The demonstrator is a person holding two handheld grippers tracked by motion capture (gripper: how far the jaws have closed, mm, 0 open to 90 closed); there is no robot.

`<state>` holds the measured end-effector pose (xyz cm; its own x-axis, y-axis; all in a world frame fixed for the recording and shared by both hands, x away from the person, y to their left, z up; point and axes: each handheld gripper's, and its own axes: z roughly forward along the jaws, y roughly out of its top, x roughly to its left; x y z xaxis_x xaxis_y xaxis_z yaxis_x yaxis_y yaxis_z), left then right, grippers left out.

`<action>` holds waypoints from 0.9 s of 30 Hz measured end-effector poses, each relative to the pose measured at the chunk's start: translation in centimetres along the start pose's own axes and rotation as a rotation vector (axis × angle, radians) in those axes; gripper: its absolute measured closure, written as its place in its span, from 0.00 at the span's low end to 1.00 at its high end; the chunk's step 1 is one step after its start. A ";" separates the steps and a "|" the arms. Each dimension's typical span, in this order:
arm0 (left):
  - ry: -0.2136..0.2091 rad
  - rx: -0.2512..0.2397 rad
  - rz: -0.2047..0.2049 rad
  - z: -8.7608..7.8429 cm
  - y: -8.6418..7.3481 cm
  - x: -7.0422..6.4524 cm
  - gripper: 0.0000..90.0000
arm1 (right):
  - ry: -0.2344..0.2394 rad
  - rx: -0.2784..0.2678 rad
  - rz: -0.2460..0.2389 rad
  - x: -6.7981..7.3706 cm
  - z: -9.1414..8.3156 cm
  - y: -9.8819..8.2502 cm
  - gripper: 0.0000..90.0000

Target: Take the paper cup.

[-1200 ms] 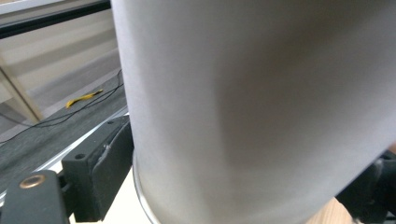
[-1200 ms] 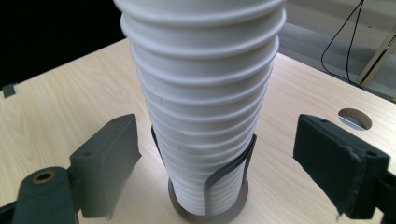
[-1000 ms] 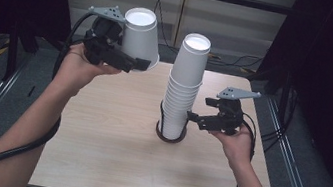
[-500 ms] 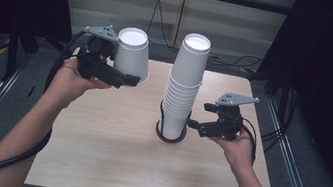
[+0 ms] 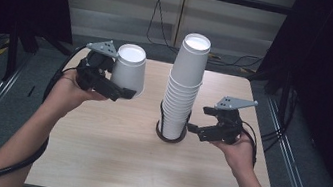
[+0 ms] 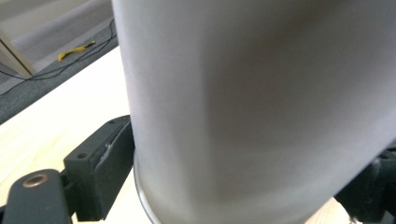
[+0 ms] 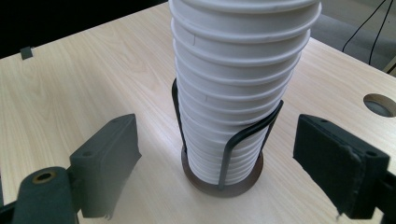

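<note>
The single white paper cup (image 5: 129, 70) sat upside down in the left tool (image 5: 105, 84), left of centre in the high view, its closed base facing up and its rim hanging just above the counter (image 5: 107, 165). The tool's jaws were clamped on the cup's lower wall near the rim and had just been closing further on it. In the left gripper view the cup's pale wall (image 6: 252, 107) loomed close, with one black pad (image 6: 105, 163) pressed against its lower left side.

The step in hand looked like setting this cup down on the counter apart from the stack. To do it well, I judged the cup should come down level so that the whole rim meets the wood at once. The squeeze should stay light, since thin paper dents easily, and the jaws should part only once the rim rests flat.

The cup was plain, smooth and tapered, with a rolled lip.

At frame centre the stack of white cups (image 5: 184, 81) stood inverted in a black wire holder (image 5: 170, 133). The right tool (image 5: 199, 126) hovered just right of the holder's base with its jaws apart on nothing, the stack (image 7: 233, 93) ahead of its two pads.
</note>
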<state>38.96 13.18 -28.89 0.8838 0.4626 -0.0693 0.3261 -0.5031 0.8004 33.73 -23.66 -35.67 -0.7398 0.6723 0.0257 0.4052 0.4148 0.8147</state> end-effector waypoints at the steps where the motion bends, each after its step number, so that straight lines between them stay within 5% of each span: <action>1: 0.002 0.009 0.005 0.1 -0.1 0.0 0.13 | 0.002 0.001 -0.002 0.0 0.0 0.0 0.15; 17: -0.024 0.087 0.038 1.8 -2.2 -1.0 0.14 | 0.031 0.043 -0.041 0.7 0.3 -0.5 0.16; 27: -0.027 0.175 0.092 2.5 -3.2 -1.4 0.14 | 0.052 0.083 -0.075 1.1 0.7 -0.6 0.15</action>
<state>37.49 12.26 -32.85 0.9206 0.3900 -0.0181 0.2943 -0.6626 0.6887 33.03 -22.72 -36.52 -0.7956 0.6058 -0.0018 0.3890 0.5133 0.7650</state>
